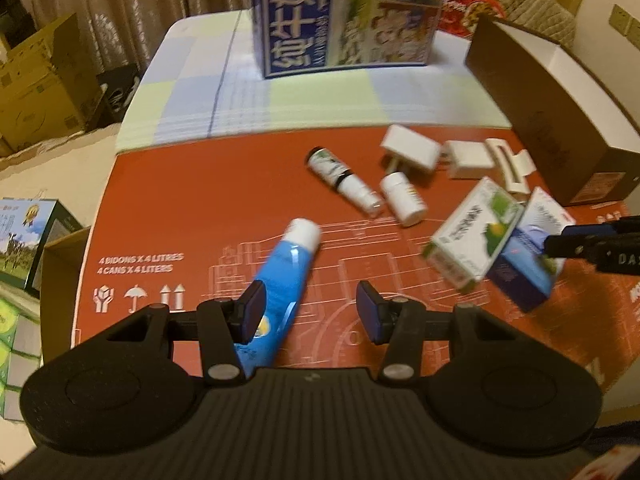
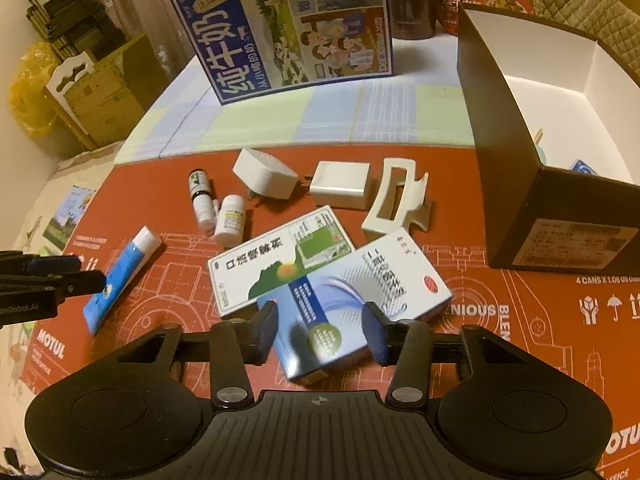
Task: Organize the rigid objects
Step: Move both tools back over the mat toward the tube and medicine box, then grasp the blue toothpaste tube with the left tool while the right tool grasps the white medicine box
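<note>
Both tongs are working the red cardboard sheet at once. The right gripper straddles the near end of the blue medicine box, jaws apart, no firm pinch that I can see. The left gripper hangs open over the blue tube. The box looks light, stiff and crushable, so I'd pinch its long sides gently. The tube is squishy; I'd grab mid-body.

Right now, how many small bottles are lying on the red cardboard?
2. The green-labelled dropper bottle and the white pill bottle lie side by side, between the blue tube and the white charger. Others may be hidden inside the brown box.
</note>
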